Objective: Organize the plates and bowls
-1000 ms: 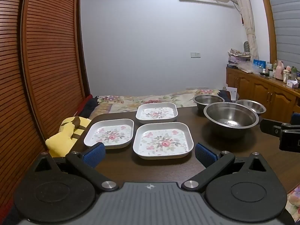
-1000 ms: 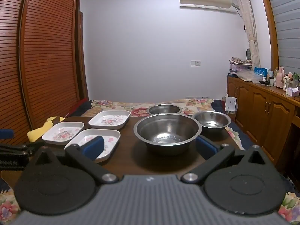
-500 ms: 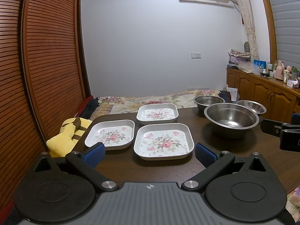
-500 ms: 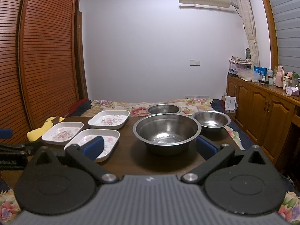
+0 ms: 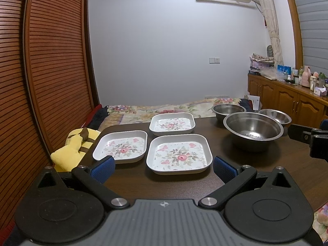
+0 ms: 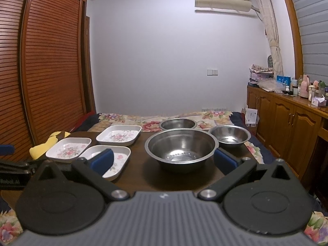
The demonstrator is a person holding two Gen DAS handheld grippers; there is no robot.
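While spread wide and empty, left gripper [image 5: 163, 167] faces nearest floral plate [image 5: 178, 153]; right gripper [image 6: 163, 161], equally spread, faces large steel bowl [image 6: 181, 147].

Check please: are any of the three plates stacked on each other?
No, the three plates lie separately on the table, side by side.
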